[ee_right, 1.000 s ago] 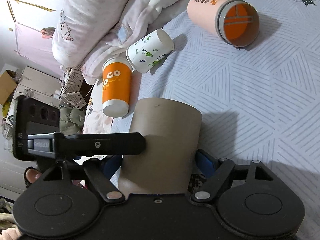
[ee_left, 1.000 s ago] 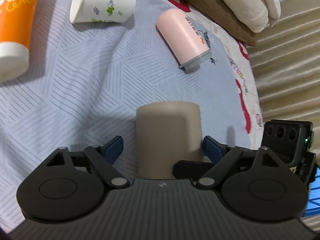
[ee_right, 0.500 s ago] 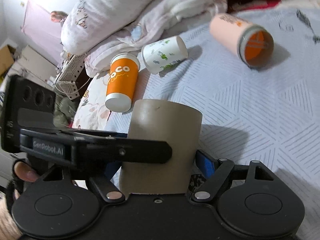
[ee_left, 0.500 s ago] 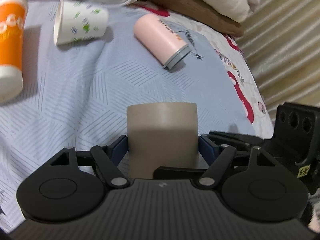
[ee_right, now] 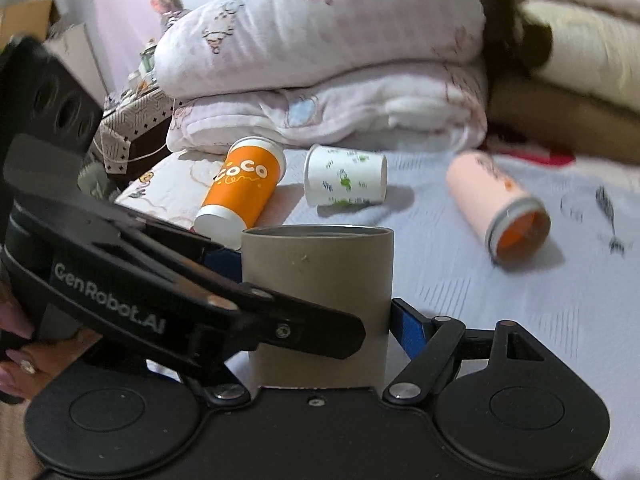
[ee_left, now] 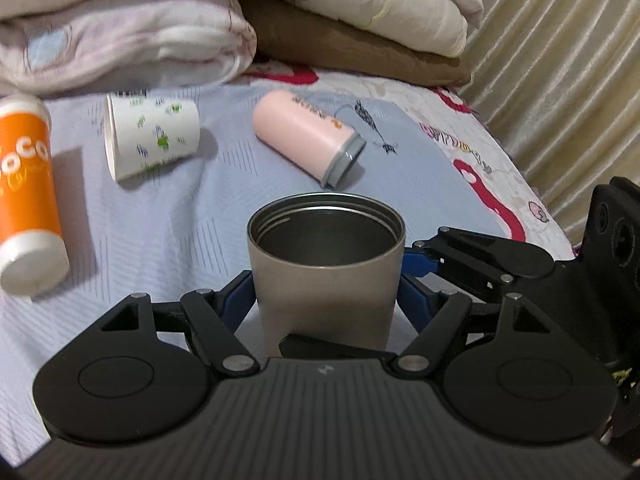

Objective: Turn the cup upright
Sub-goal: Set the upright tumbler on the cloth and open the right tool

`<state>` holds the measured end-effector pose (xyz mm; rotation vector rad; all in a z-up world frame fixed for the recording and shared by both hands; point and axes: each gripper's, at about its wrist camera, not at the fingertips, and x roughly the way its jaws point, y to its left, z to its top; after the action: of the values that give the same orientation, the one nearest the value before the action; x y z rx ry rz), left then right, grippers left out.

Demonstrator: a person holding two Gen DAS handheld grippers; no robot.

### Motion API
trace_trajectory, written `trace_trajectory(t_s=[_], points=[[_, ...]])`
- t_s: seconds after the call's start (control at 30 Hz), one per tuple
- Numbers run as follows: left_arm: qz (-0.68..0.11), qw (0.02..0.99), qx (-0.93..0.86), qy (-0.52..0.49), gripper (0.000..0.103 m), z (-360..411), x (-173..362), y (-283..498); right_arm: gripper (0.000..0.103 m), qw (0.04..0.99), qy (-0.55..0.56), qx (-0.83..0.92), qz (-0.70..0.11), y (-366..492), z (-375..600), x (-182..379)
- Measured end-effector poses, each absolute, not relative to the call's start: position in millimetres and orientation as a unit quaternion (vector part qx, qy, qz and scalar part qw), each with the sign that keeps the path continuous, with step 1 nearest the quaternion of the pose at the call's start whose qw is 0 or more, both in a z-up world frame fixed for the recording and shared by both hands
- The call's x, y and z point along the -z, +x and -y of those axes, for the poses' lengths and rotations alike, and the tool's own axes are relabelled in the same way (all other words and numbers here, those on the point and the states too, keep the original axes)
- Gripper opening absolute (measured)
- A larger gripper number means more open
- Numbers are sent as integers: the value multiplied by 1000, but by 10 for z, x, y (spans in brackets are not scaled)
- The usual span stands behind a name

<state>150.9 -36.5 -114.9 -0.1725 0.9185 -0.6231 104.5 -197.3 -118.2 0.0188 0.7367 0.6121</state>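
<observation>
A tan metal cup (ee_left: 325, 276) stands upright between both grippers, its open mouth up and its steel inside showing. My left gripper (ee_left: 325, 300) is shut on the cup's sides with its blue pads. My right gripper (ee_right: 318, 320) is shut on the same cup (ee_right: 318, 280) from the other side. The left gripper's body crosses the right wrist view at the left. The cup's base is hidden behind the gripper bodies.
On the grey patterned bedsheet (ee_left: 160, 232) lie an orange cup (ee_left: 26, 200), a white paper cup (ee_left: 152, 140) and a pink tumbler (ee_left: 304, 140), all on their sides. Folded blankets (ee_left: 120, 32) are stacked behind. A curtain (ee_left: 560, 60) hangs at the right.
Both grippers have tilted the cup with them. Its open mouth now faces up and shows in the left wrist view. The view has swung from the sheet toward the blankets.
</observation>
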Motion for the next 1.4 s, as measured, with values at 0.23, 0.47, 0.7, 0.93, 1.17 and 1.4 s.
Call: trace_trajectory(t_s=[0.23, 0.47, 0.7, 0.93, 1.17, 1.4], points=[[-356, 885, 297, -41, 75, 464, 1023, 1630, 81, 913, -18, -302, -275, 1215, 2021, 1137], [-319, 898, 302, -10, 75, 565, 1097, 1706, 81, 933, -83, -283, -206, 1277, 1954, 1240], [-316, 903, 291, 3, 75, 735, 1255, 1678, 81, 934, -129, -270, -194, 1263, 1986, 1408], [-321, 901, 291, 0, 76, 768, 1255, 1674, 81, 935, -122, -268, -198, 1249, 2030, 1388], [-342, 896, 284, -19, 81, 787, 1285, 1687, 82, 934, -94, -267, -217, 1256, 2076, 1378], [-352, 893, 279, -13, 87, 796, 1273, 1656, 85, 931, -72, -260, -245, 1226, 2158, 1380]])
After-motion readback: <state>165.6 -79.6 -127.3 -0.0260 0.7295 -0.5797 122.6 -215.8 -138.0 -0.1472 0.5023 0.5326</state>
